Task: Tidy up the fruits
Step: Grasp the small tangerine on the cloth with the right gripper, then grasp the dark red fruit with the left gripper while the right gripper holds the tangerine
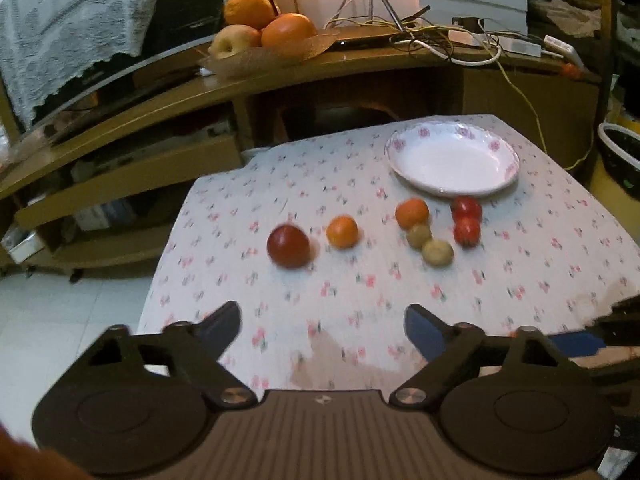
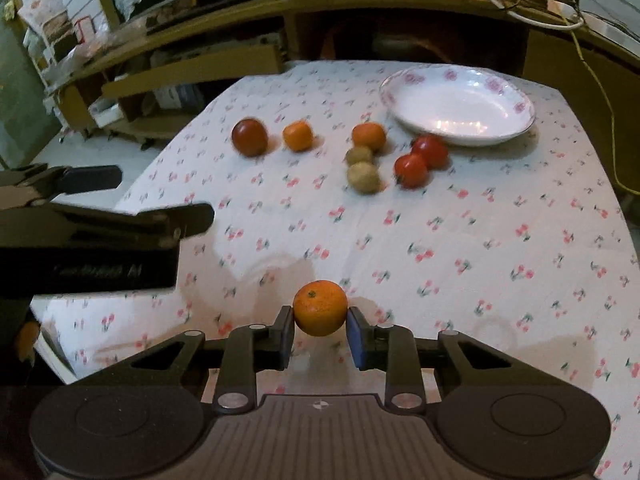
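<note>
— Seven fruits lie loose on the desk (image 2: 460, 248) under its flowered cloth, and an eighth is caught in tongs. Which step would you say is in hand?

— The pick-up of one fruit. Largest first: the white plate (image 2: 460, 80), flower-rimmed, sits bare in the upper right of the right wrist view, so I judge nothing is sorted into it yet. Left of it and lower run the dark red fruit (image 2: 250, 137), a small orange (image 2: 298, 135), another orange (image 2: 369, 136) touching two greenish-brown fruits (image 2: 363, 177), and two red tomatoes (image 2: 411, 170) side by side, just beside the plate's near rim.

— And the tongs?

— The right tongs (image 2: 320, 338) pinch a mandarin (image 2: 320, 307) at lower centre, a pad on each flank. The left tongs (image 1: 322, 330) stand spread with only cloth between them; they also reach in from the left edge of the right view.

— Which way does the mandarin point?

— It is nearly round, so it has hardly any long axis. Its stem dimple faces up and slightly left, toward the camera, and the pads grip across its width.

— What does the next move call for?

— My guess: carry it toward the upper right, clear of the tomatoes, and lower it into the plate before easing the pads apart. Being round, it could roll.
</note>
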Available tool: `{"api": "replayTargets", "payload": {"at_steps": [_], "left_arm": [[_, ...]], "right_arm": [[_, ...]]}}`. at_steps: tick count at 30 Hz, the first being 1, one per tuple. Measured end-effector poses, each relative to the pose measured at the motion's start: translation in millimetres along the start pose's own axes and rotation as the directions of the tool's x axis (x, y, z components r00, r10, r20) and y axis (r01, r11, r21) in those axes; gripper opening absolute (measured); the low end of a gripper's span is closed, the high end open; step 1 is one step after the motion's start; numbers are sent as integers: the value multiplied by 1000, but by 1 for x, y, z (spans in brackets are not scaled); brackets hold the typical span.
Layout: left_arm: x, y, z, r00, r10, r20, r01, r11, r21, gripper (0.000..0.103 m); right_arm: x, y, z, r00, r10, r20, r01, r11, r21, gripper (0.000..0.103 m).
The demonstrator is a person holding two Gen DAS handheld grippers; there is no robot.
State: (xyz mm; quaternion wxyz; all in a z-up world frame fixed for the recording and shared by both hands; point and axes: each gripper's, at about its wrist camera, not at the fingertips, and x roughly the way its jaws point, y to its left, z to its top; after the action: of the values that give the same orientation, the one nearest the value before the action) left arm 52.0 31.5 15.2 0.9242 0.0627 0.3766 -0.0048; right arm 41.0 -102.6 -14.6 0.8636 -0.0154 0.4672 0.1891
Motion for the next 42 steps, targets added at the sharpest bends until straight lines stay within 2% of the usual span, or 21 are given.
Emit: {"api": "replayTargets", "payload": {"at_steps": [2,5,11,20,23,26,42], "left_arm": [[14,7,12,1000,-10,-2,10,1000,1,86],[42,17,25,1000,14,-11,-14,1000,13,85],[92,34,37,998,4,-57,-4,1000,-8,76],[129,41,36,990,-56,-131,49,997,-54,48],[131,38,37,991,-47,-123,42,998,-44,45],[134,41,42,991,-57,-124,48,996,-73,45],[147,37,49,995,-24,-98,20,999,-36,46]], "right_arm": [[4,-6,8,1000,3,-5,-3,1000,7,30],[14,-12,19,1000,11,-21,-11,1000,8,29],[34,-16,41,998,51,-47,-51,999,6,30],[51,-27,56,992,97,-82,-93,995,49,30],[53,-29,56,993,85,-85,-81,996,44,30],[53,-33,54,993,80,-89,-75,996,56,30],[49,-45,50,993,85,-88,-78,994,75,30]]}}
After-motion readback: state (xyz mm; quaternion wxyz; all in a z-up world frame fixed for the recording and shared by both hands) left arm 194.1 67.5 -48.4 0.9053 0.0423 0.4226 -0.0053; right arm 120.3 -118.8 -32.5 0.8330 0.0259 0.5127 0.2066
